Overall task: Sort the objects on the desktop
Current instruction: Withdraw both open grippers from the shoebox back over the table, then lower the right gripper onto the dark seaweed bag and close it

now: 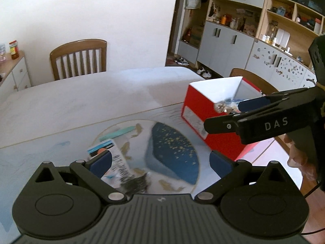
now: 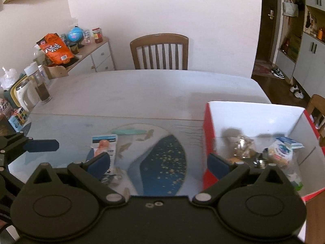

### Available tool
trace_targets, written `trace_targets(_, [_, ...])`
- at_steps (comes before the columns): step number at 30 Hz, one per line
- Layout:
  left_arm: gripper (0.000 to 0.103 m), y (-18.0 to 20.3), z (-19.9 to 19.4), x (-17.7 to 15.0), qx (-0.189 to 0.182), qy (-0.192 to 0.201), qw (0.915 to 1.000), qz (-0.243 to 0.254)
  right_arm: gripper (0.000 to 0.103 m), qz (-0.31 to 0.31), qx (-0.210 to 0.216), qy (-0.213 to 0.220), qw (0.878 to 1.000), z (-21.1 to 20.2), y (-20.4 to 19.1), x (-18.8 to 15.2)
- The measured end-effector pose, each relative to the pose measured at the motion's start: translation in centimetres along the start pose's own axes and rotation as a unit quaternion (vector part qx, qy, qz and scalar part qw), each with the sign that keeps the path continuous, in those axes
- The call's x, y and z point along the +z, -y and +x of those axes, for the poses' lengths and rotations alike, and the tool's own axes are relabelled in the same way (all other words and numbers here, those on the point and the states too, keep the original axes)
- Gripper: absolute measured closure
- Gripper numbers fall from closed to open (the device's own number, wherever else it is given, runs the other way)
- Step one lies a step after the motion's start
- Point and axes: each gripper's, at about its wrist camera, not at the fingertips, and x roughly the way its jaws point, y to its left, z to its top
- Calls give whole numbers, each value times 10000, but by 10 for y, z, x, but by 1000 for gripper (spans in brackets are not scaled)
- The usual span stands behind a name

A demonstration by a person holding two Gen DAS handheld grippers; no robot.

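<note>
At nine o'clock on the placemat (image 2: 61,126), a flat snack packet (image 2: 104,144) lies under the left gripper (image 1: 160,162), jaws apart and empty. The right gripper (image 2: 157,162), jaws wide and empty, hangs beside the red box (image 2: 209,134) at three o'clock, packets (image 2: 281,152) inside.
</note>
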Motion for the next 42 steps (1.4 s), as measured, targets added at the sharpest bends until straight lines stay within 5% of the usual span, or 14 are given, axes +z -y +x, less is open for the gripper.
trace_targets(19, [0, -41, 1, -56, 76, -201, 9997, -65, 1, -182, 144, -220, 9995, 38, -44, -4])
trace_targets(42, [0, -26, 34, -116, 59, -850, 9963, -112, 3, -351, 360, -854, 9951, 97, -83, -33])
